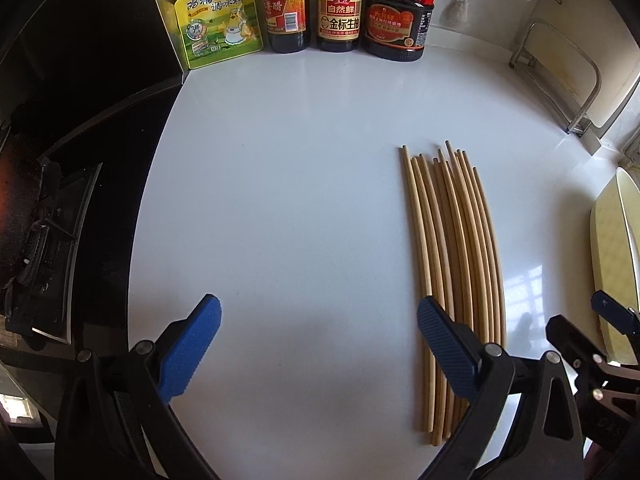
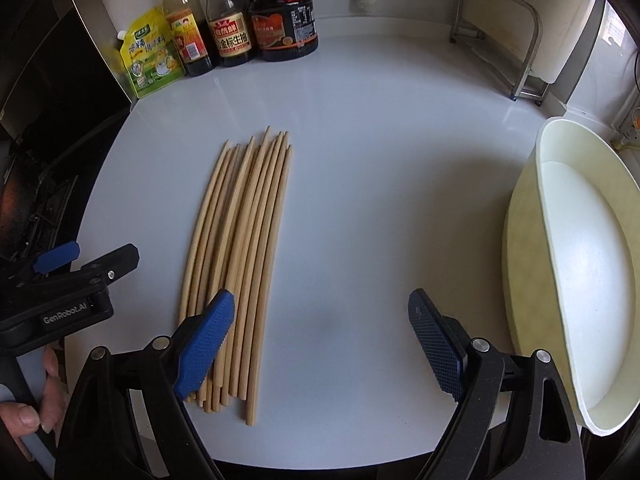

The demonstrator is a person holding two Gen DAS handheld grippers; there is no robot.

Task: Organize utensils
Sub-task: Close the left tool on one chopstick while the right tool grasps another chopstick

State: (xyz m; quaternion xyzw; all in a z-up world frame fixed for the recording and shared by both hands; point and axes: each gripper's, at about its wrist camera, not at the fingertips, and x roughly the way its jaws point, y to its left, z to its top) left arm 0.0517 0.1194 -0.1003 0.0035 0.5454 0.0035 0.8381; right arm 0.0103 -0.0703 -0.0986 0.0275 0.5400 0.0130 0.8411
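Several wooden chopsticks (image 1: 452, 264) lie side by side in a loose bundle on the white counter (image 1: 280, 184), tips pointing away. My left gripper (image 1: 320, 344) is open and empty, just left of the bundle, its right finger over the near ends. In the right wrist view the chopsticks (image 2: 240, 256) lie left of centre. My right gripper (image 2: 322, 344) is open and empty, its left finger over their near ends. The left gripper (image 2: 80, 260) shows at the far left there. A pale yellow tub (image 2: 580, 280) stands at the right.
A yellow seasoning pouch (image 1: 216, 16) and three dark sauce bottles (image 1: 340, 8) line the back wall. A black stove (image 1: 52, 184) borders the counter's left. A metal rack (image 1: 568, 76) with a board stands at the back right. The tub's edge (image 1: 616, 248) shows right.
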